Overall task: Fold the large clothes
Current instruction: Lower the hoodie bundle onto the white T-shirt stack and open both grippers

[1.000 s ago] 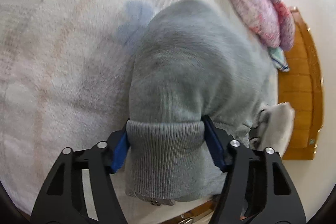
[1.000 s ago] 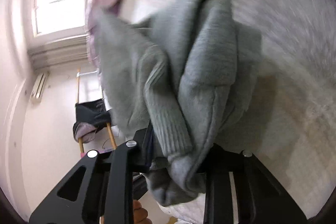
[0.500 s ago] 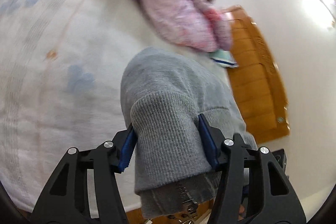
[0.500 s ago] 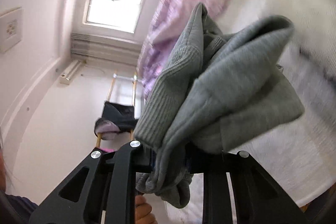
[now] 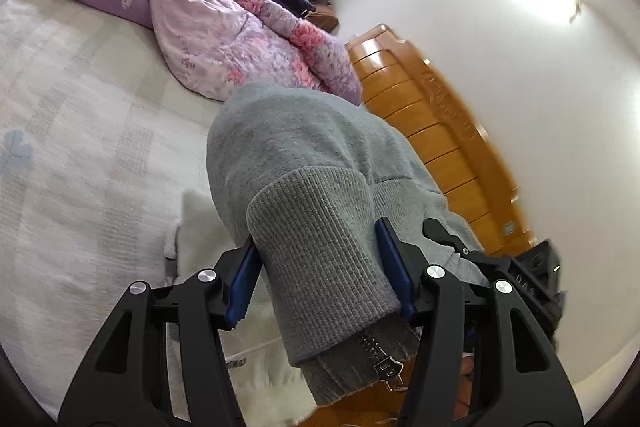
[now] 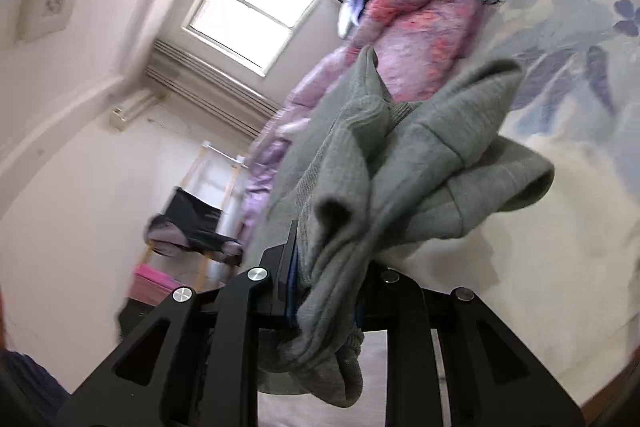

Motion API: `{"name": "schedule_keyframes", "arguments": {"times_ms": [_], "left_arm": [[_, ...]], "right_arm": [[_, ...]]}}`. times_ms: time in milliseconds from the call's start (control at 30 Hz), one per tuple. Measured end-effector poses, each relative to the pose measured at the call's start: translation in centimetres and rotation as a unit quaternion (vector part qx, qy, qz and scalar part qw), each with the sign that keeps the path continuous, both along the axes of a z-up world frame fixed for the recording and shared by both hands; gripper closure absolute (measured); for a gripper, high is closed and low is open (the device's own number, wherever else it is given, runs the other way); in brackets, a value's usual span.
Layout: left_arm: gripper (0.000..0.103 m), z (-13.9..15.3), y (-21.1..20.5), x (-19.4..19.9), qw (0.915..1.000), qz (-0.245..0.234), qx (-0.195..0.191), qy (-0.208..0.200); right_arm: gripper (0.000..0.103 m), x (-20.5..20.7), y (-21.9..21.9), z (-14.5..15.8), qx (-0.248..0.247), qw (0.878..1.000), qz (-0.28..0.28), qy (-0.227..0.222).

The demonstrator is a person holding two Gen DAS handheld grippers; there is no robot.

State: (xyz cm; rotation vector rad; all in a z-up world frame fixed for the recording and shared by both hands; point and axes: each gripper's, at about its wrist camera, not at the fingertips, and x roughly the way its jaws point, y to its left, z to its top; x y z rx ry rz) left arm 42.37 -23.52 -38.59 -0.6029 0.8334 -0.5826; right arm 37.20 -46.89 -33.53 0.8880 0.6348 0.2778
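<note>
Lifting grey sweater clear of bed | left tool clenched on ribbed hem, zipper hanging at 6 o'clock | right tool clenched on bunched cloth | sweater runs to 12 o'clock from both tools, bed beyond | next, judged: spread it flat.

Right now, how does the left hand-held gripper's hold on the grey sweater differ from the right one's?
The left hand-held gripper clamps a smooth ribbed hem of the grey sweater, with the zipper hanging below; the right hand-held gripper pinches a crumpled bunch of several folds. Both are shut on the same garment, above the bed.
</note>
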Motion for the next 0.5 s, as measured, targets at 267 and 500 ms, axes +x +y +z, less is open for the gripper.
{"name": "schedule_keyframes", "arguments": {"times_ms": [267,500], "left_arm": [[0.045,-7.9,-7.8,-2.1,0.9843,-0.057,0.164,0.034],[0.033,-5.6,-4.6,-2.6,0.9846,-0.013,0.172,0.028]], "right_arm": [[0.061,-0.4,-5.2,-12.4,-0.056,0.968,-0.041,0.239],[0.048,-3.0,-5.8,-10.4,-0.191,0.932,-0.068,0.299]]}}
